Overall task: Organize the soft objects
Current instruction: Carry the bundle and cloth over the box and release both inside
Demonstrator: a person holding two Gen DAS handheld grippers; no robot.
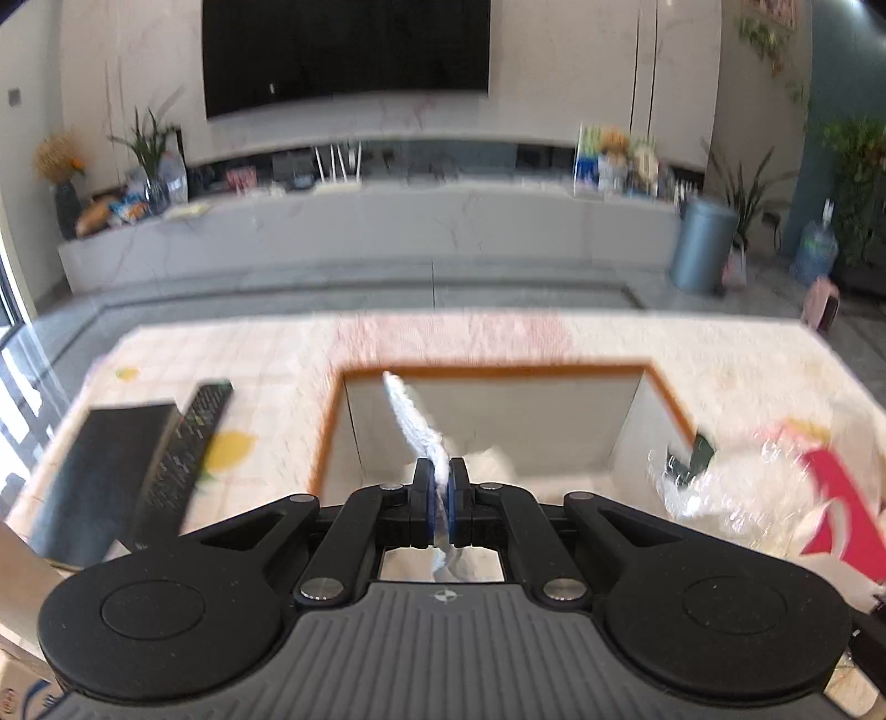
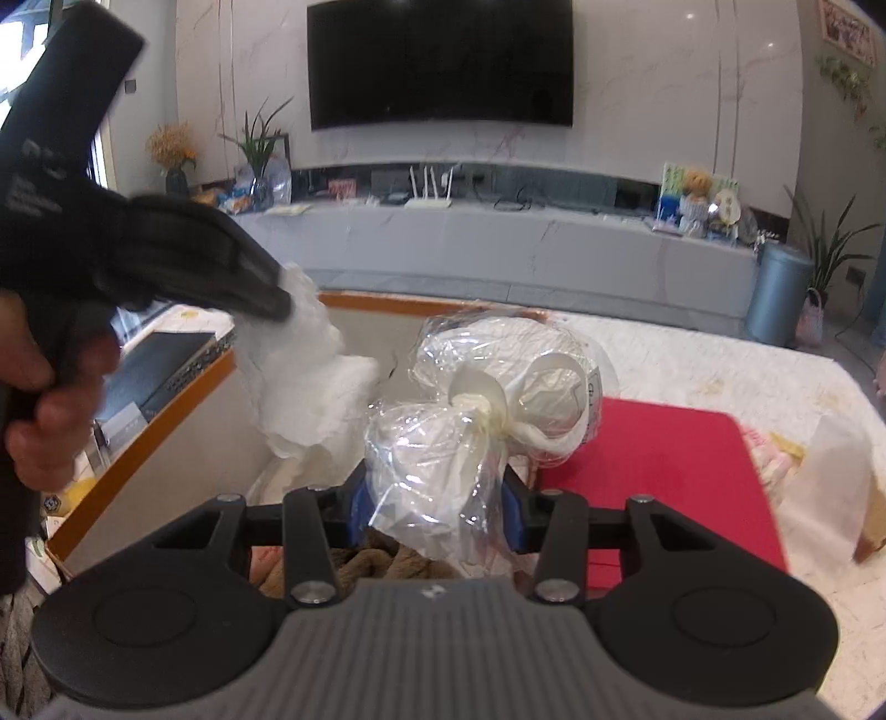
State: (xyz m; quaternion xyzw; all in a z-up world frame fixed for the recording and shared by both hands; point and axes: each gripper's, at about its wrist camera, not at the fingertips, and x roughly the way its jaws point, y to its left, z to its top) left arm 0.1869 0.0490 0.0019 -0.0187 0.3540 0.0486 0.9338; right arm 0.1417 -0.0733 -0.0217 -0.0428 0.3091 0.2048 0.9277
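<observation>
A white cloth (image 1: 412, 421) hangs over the open box (image 1: 664, 387), pinched tight in the left hand-held gripper (image 1: 441, 479), while the right hand-held gripper (image 2: 434, 498) clamps a clear bag of white stuffing (image 2: 443, 448) just beside the box rim. Both soft items appear mid-delivery. Next, each likely needs lowering inside before the jaws let go.

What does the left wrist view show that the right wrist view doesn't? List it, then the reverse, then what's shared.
Left wrist only: the remote control on the table, and the left gripper seen from behind, shut on the white cloth.

Right wrist only: the right gripper around the plastic-wrapped bundle, the red mat, and the hand holding the left gripper.

Both: the orange-rimmed box, the television, the white cloth.
</observation>
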